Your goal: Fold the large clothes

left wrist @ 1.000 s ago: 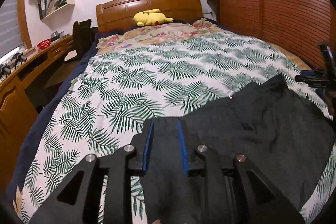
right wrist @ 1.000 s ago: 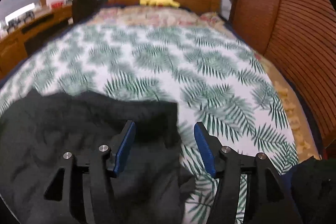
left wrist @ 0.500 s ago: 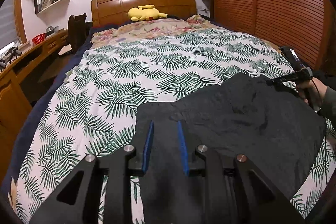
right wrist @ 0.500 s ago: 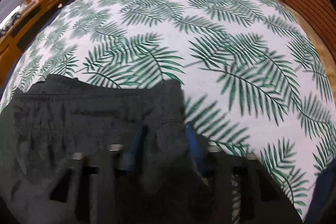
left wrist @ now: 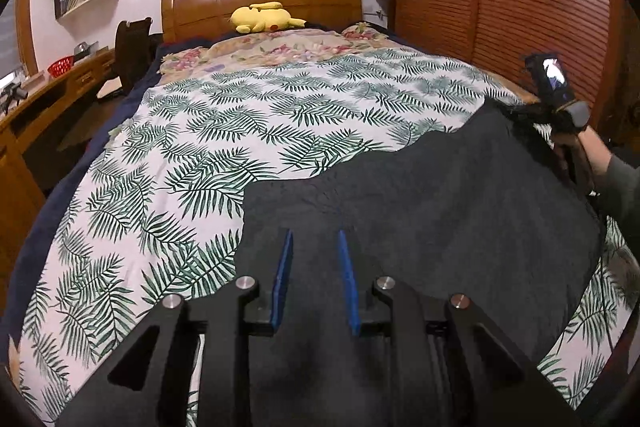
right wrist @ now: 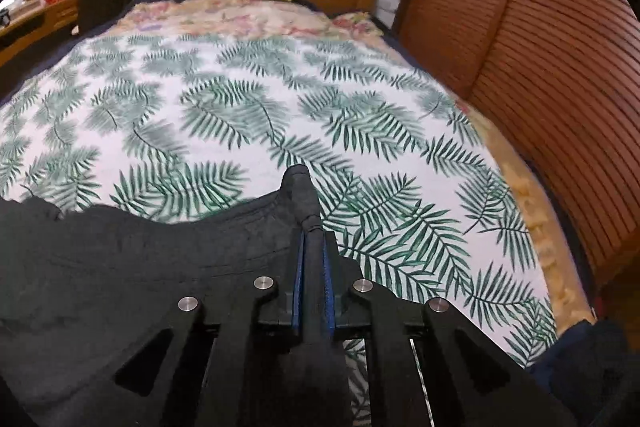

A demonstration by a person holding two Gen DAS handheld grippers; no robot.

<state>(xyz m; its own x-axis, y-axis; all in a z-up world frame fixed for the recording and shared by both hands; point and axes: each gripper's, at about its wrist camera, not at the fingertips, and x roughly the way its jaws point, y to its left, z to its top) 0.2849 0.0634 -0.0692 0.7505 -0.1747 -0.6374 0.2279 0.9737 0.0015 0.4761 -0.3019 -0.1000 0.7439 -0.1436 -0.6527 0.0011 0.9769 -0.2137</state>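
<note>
I noted the desk (left wrist: 44, 95) along the left wall, with a red basket (left wrist: 60, 65) on it. The bed (left wrist: 260, 123) filled the centre, covered by a palm-leaf bedspread, with a yellow plush toy (left wrist: 266, 17) at the far headboard. The dark garment (left wrist: 440, 195) lay spread over the near right part of the bedspread. My left gripper (left wrist: 314, 251) held the near left edge of the garment; its blue pads stood a little apart with cloth between them, clamped on the fabric. My right gripper (right wrist: 312, 255) had just been closing and then eased slightly; its pads stood almost together, pinching a bunched far right corner of the garment, which stuck out beyond the tips. In the left wrist view, the right hand (left wrist: 580, 155) appeared at the garment's far right corner, beside the slatted wooden wardrobe (left wrist: 500, 7).
</note>
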